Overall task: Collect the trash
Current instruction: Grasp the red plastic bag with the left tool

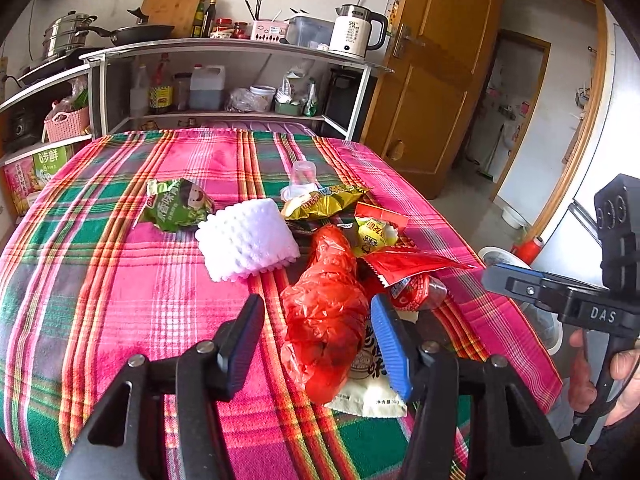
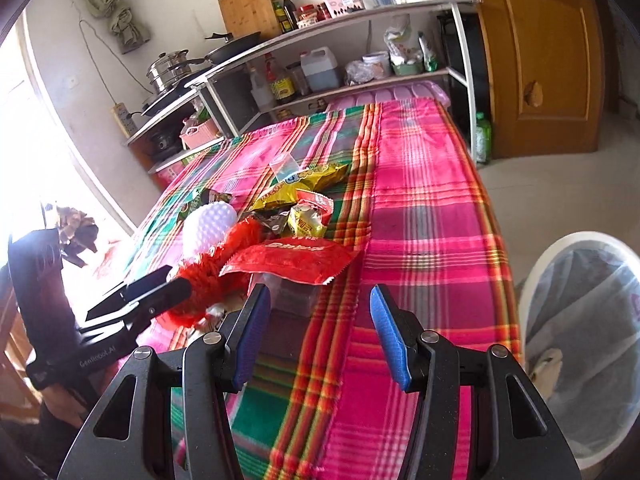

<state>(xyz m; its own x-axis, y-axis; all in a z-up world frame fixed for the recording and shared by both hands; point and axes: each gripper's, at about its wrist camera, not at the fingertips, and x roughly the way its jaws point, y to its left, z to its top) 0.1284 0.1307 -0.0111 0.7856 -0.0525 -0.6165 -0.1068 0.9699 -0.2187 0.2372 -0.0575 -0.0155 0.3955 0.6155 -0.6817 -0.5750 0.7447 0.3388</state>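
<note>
The left hand-held gripper has its jaws apart either side of the red plastic bag, ready to pinch it. The right hand-held gripper, also apart, waits beyond the bag, nearer the bin.

I note a woven cloth over the table, matt and coarse. Near its right edge lies a crinkled, glossy red plastic bag; towards the centre, a dimpled white foam sleeve, matt. The foil wrappers shine. My gripper pads are ribbed blue rubber.
</note>
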